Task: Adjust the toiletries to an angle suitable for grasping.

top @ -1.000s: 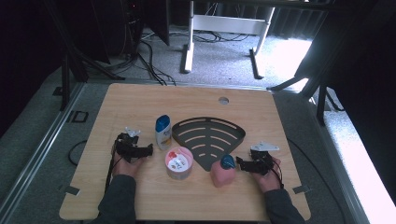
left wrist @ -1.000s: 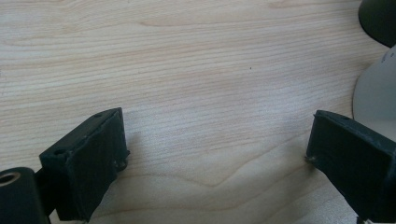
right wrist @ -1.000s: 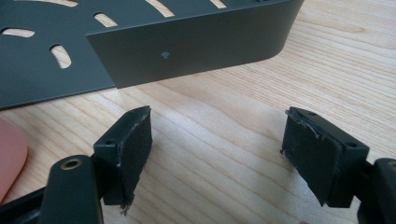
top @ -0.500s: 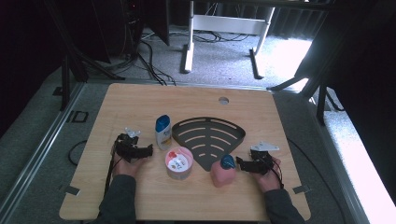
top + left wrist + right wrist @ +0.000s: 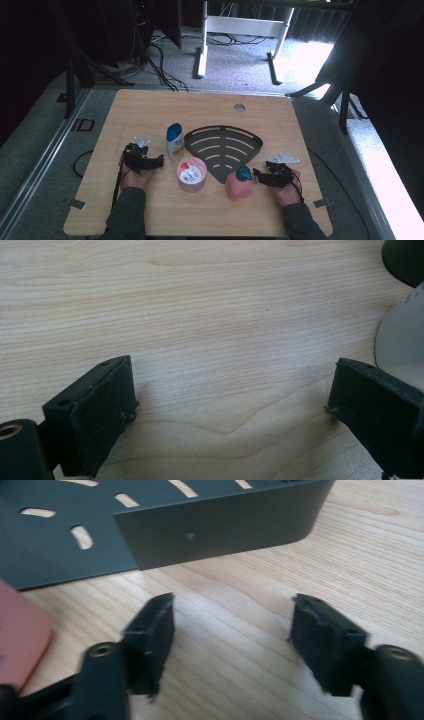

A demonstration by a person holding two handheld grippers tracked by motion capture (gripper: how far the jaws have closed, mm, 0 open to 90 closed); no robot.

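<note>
Here the right gripper (image 5: 260, 176) lies low on the wooden table (image 5: 150, 107), its tips just beside the pink bottle (image 5: 238, 185) with the blue cap, which stands near the table's front edge at the pointed end of the black slotted corner rack (image 5: 222, 145). Its jaws have just been closing, yet they stand apart with only bare wood between them in the right gripper view, where the bottle (image 5: 20, 640) sits off to one side; that suggests the hand is lining up for a sideways grasp, not gripping yet. The left gripper (image 5: 157, 161) rests with its jaws spread wide over bare table, apparently waiting, close to the white bottle (image 5: 174, 142) with a blue cap and the round tub (image 5: 191, 174). All three containers cluster around the rack, probably so they can be loaded onto it.
</note>
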